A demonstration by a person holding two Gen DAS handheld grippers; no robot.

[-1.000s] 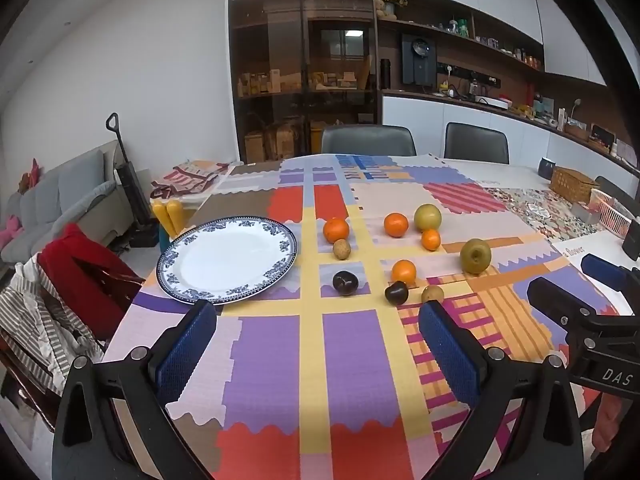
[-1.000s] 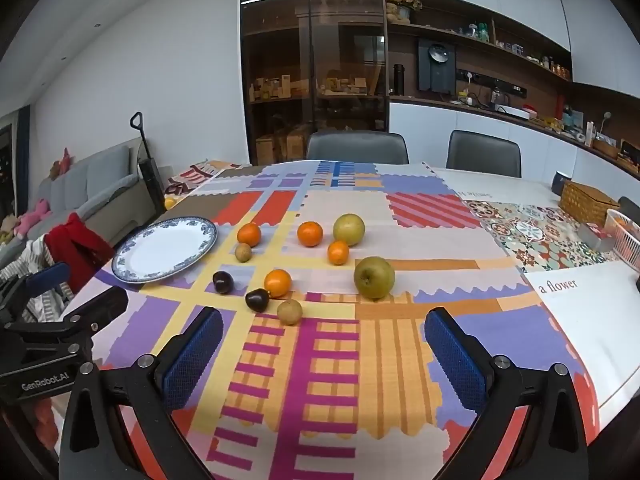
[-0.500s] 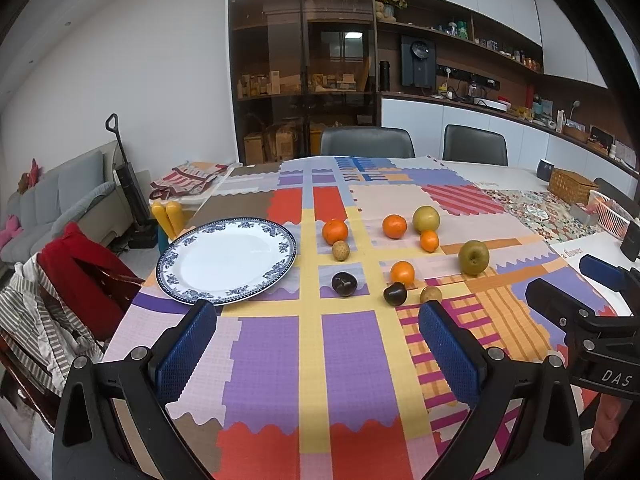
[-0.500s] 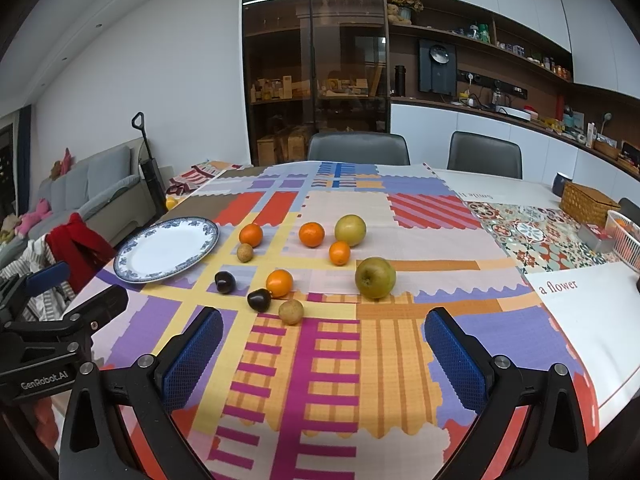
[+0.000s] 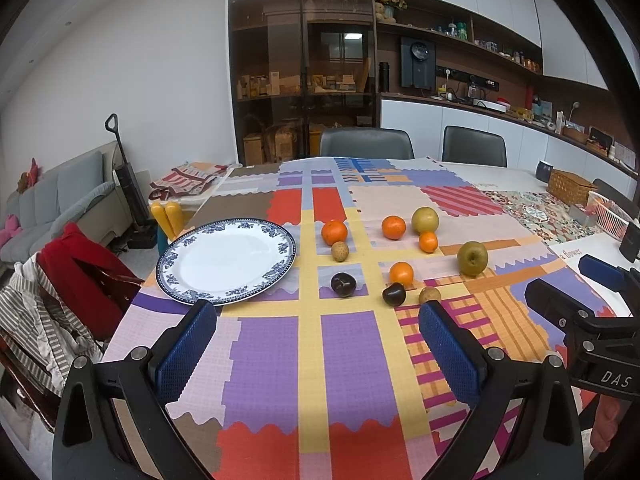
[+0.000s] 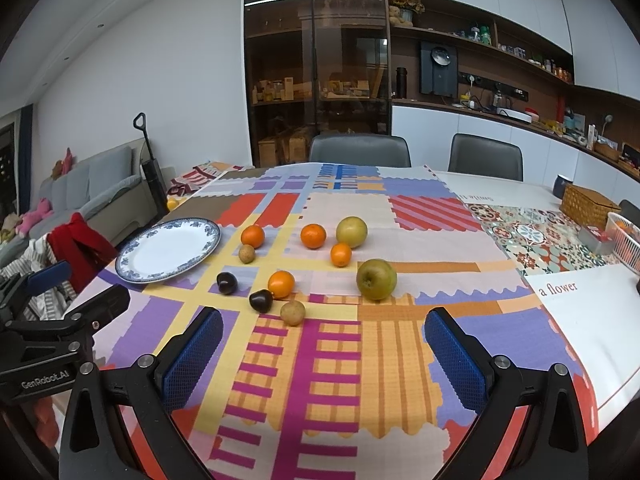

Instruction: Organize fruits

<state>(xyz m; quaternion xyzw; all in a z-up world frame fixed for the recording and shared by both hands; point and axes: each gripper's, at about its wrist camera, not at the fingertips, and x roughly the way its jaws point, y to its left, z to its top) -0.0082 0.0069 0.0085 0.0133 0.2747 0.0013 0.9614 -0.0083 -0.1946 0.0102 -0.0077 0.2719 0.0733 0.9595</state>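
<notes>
Both grippers hang over the near edge of the patchwork tablecloth (image 5: 272, 360), and neither has anything in it. The left gripper (image 5: 318, 344) has its blue pads spread wide apart, the right gripper (image 6: 324, 354) just the same, jaws gaping. Out in the middle of the cloth sit the fruits, all loose: four oranges (image 6: 281, 284), a green apple (image 6: 376, 279) off to the right, a pale yellow-green pear (image 6: 351, 232) behind it, two dark plums (image 6: 227, 283) nearer the front, and two small brown round fruits (image 6: 293, 313). To the left of the bunch lies the blue-rimmed white plate (image 5: 188, 292), bare, just beside the nearest orange but not touching it
</notes>
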